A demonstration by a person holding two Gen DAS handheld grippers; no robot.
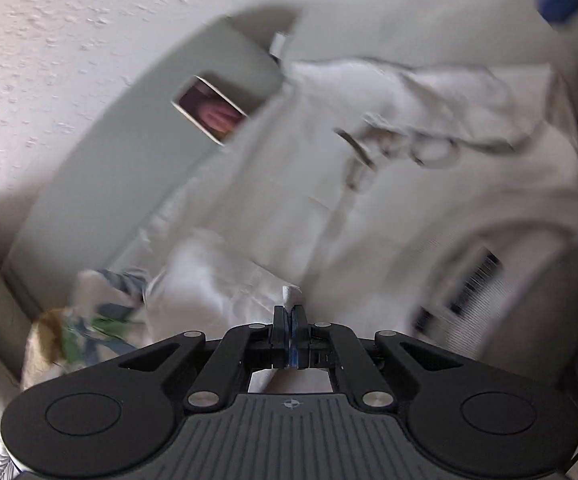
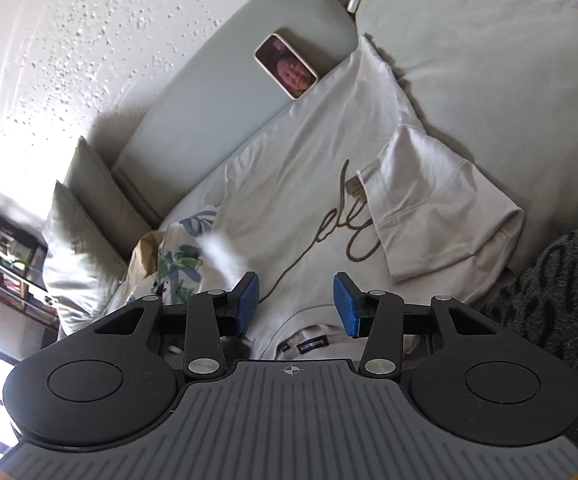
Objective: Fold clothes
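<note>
Pale grey-green sofa point(image 2: 209, 92), white T-shirt point(image 2: 289, 184) spread flat.
Soft cotton, looping script print, sleeve folded inward; left gripper point(image 1: 290, 320) clamped on white fabric, right gripper point(image 2: 297, 304) half-open, empty.

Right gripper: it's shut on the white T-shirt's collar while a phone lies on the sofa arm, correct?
Not quite. The right wrist view shows the right gripper open, jaws apart above the white T-shirt near its collar. The phone does lie on the sofa arm.

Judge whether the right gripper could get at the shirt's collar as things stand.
Probably yes: the right gripper is open, and the collar of the white shirt lies just below its fingers with nothing between.
</note>
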